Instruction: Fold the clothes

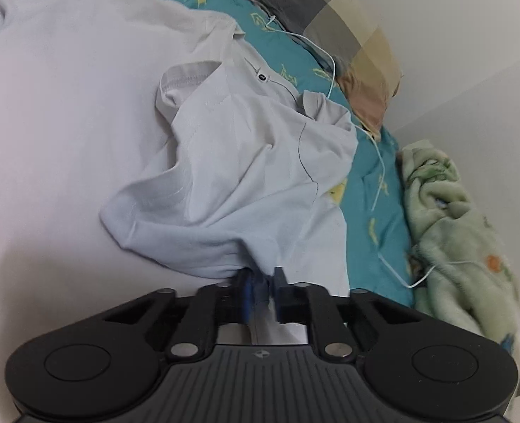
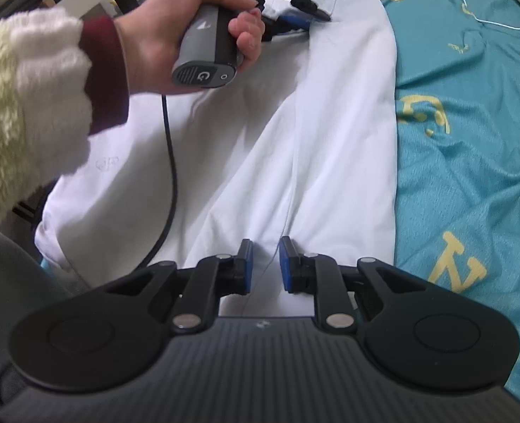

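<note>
teal patterned bedsheet point(image 2: 471, 141) under white shirt point(image 2: 330, 123), left gripper point(image 1: 261, 283) fingers clamped on shirt, right gripper point(image 2: 267, 264) fingers apart

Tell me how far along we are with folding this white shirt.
Early. The white shirt is spread on the teal bedsheet. The left gripper is shut on a bunched piece of it, collar end crumpled. The right gripper is open over the fabric. No tidy fold shows; all folds remain.

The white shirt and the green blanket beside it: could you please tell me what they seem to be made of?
White shirt: thin, matte cotton-like cloth, judging by its soft creases and stitched seams. Green blanket: plush fleece, probably, given its fuzzy, lumpy surface.
</note>
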`<act>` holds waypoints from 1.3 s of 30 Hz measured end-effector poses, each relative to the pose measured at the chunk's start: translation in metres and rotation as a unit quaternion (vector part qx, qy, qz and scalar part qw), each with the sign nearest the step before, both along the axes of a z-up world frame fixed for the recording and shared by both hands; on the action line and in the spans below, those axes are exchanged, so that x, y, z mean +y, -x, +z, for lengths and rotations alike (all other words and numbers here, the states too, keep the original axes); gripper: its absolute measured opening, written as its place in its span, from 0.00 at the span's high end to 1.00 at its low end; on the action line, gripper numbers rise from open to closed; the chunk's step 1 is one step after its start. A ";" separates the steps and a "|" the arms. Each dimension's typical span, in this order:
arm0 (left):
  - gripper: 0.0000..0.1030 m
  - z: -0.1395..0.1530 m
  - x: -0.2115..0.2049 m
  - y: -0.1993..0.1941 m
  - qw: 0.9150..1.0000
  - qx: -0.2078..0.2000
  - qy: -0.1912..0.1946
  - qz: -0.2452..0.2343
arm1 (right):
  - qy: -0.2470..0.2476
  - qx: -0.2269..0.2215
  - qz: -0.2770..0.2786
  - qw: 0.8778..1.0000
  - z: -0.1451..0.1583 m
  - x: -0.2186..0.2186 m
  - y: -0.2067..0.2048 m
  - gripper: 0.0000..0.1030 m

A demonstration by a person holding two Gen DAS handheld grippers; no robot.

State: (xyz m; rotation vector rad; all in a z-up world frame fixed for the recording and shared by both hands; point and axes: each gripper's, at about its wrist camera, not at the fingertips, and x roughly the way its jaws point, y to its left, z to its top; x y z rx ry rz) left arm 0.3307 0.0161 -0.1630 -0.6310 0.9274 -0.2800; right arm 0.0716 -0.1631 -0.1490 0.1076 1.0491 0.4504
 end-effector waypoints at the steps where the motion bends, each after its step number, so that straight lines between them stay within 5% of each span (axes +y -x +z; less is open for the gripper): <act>1: 0.92 0.004 0.000 0.000 1.000 -0.008 -0.010 -0.003 | 0.002 0.000 0.003 1.000 0.000 0.001 0.001 0.82; 5: 0.92 0.014 0.002 0.001 0.998 -0.020 -0.066 -0.003 | 0.004 0.002 0.013 1.000 0.001 0.004 0.001 0.82; 11: 0.87 0.009 0.005 0.003 0.997 -0.021 -0.074 -0.021 | 0.003 -0.001 0.019 1.000 0.003 0.005 -0.004 0.82; 16: 0.80 0.029 0.004 0.024 0.990 -0.049 -0.125 -0.046 | -0.017 -0.072 0.034 0.997 0.024 0.007 0.001 0.81; 25: 0.46 0.100 0.018 0.117 0.970 -0.122 -0.193 -0.084 | -0.051 -0.137 0.003 0.989 0.047 -0.005 0.006 0.81; 29: 0.21 0.130 0.027 0.172 0.963 -0.145 -0.209 -0.089 | -0.060 -0.167 -0.031 0.984 0.060 -0.013 0.012 0.79; 39: 0.01 0.158 0.037 0.288 0.946 -0.203 -0.229 -0.105 | -0.077 -0.214 -0.092 0.969 0.086 -0.028 0.020 0.79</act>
